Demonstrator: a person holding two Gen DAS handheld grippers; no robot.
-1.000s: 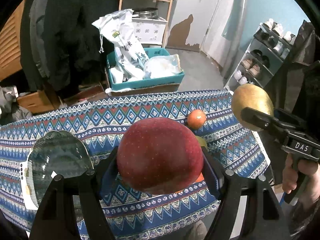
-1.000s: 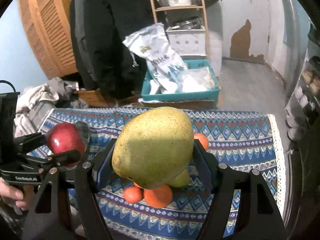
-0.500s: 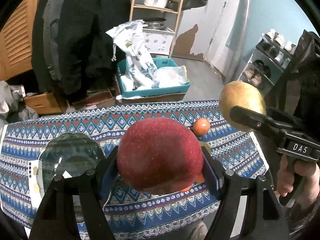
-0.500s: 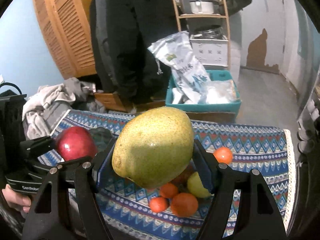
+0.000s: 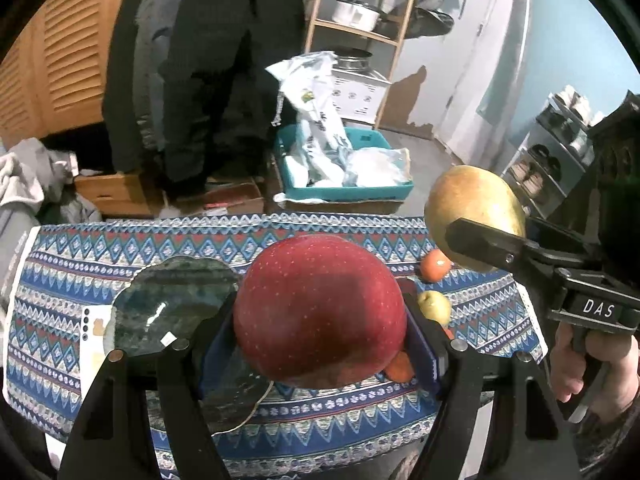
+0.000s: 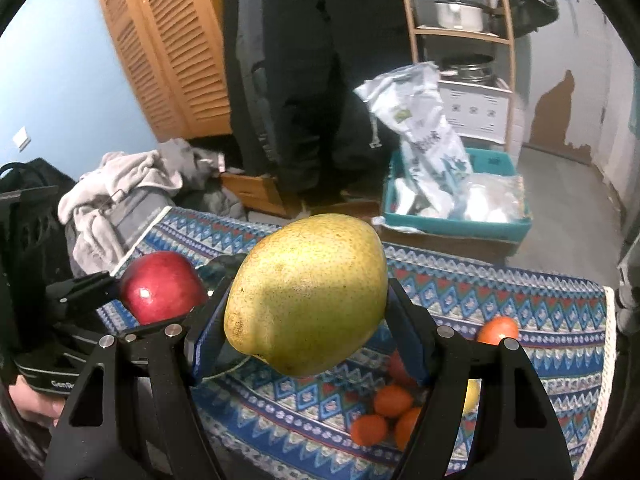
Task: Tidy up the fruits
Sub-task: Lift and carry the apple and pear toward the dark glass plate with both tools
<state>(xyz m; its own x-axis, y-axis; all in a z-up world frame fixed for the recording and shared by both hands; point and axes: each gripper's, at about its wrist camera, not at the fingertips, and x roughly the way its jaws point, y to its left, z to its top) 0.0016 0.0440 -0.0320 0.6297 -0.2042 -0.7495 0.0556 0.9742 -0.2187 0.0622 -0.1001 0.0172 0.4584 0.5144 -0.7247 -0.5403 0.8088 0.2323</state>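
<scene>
My left gripper (image 5: 320, 316) is shut on a red apple (image 5: 320, 308) and holds it above the patterned tablecloth (image 5: 72, 264), just right of a glass plate (image 5: 168, 304). My right gripper (image 6: 306, 312) is shut on a yellow-green pear (image 6: 308, 296) and holds it in the air above the cloth. The pear also shows at the right of the left wrist view (image 5: 474, 208). The apple also shows at the left of the right wrist view (image 6: 160, 286). Several small oranges (image 6: 392, 400) and a yellow fruit (image 5: 434, 306) lie on the cloth to the right.
A lone orange (image 5: 435, 266) sits near the cloth's far right edge. Beyond the table stand a teal bin (image 5: 344, 184) with bags, a wooden shelf (image 5: 360, 24) with pots, hanging dark coats (image 5: 208, 60) and a pile of clothes (image 6: 132, 184).
Both grippers have moved left and risen with their fruits. The plate now lies closer under the apple, and the loose oranges have shifted right in both views.
</scene>
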